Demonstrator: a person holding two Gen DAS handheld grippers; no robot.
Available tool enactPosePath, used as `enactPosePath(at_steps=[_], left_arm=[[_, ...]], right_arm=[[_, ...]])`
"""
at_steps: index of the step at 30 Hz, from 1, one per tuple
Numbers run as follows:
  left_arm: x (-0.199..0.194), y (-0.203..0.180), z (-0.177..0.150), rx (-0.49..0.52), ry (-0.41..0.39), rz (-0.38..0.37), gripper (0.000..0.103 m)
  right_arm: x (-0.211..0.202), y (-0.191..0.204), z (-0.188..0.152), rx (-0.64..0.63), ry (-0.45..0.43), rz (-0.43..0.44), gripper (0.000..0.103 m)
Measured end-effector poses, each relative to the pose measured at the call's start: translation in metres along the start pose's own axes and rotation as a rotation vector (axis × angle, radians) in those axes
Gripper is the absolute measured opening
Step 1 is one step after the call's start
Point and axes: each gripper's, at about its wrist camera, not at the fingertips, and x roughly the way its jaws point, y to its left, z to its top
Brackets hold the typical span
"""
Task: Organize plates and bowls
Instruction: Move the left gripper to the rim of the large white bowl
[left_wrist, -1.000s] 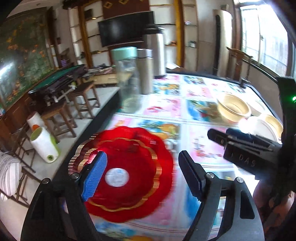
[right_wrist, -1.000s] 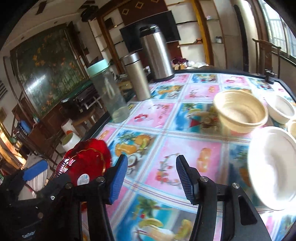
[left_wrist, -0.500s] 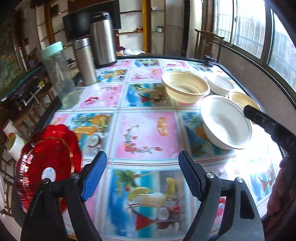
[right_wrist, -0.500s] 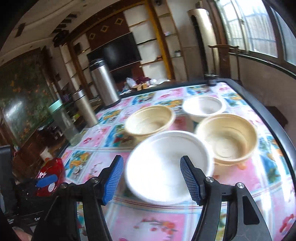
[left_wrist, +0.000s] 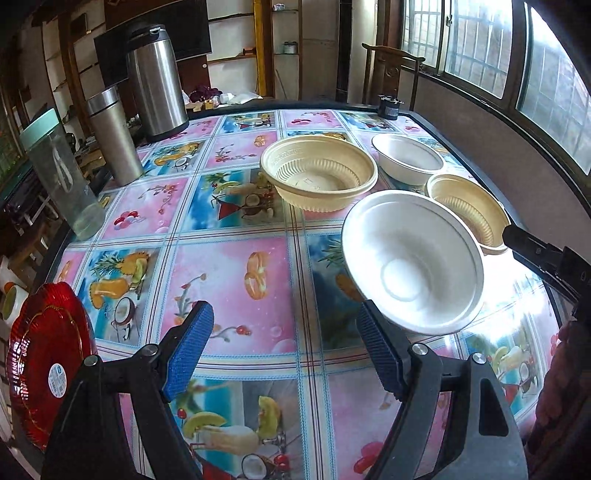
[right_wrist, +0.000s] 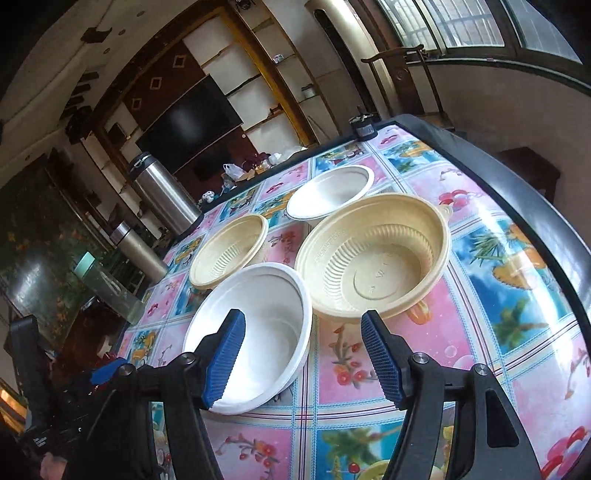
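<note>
We hold both grippers low over a worktop (left_wrist: 229, 280) covered in a fruit-print cloth. The left gripper (left_wrist: 284, 354) has its blue-padded fingers (left_wrist: 186, 349) spread wide and empty; the right gripper (right_wrist: 303, 360) is likewise wide, grasping nothing, one finger over the near white bowl (right_wrist: 258, 325). Beside that bowl sit two beige bowls (left_wrist: 319, 173) (left_wrist: 469, 210) and a far white bowl (left_wrist: 408, 158). A red plate (left_wrist: 44, 365) lies at the near left edge. A clear jar (left_wrist: 62, 177), a steel tumbler (left_wrist: 114, 136) and a tall flask (left_wrist: 157, 81) line the far left, well apart from the bowls. A second ago the left camera looked down on the red plate; now it faces the bowls, and the right gripper has closed in on them.
</note>
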Motion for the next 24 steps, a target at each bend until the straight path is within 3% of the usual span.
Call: enactPosePath(at_steps=[9,15,21,24], left_arm=[[0.02,0.001,0.016,-0.038,0.048,-0.081,0.08],[0.032,0.004,0.018,-0.084,0.11,-0.188,0.08],[0.05,0.015,0.024,-0.199,0.202,-0.322,0.08],[0.057,0.014,0.024,-0.219,0.237,-0.333,0.08]], right_arm=[[0.009,-0.018,-0.001,0.113,0.052,0.103,0.069],[0.014,-0.025,-0.004,0.164,0.09,0.148,0.069],[0.028,-0.041,-0.01,0.297,0.167,0.272,0.065],[0.034,-0.043,-0.012,0.327,0.189,0.291,0.062]])
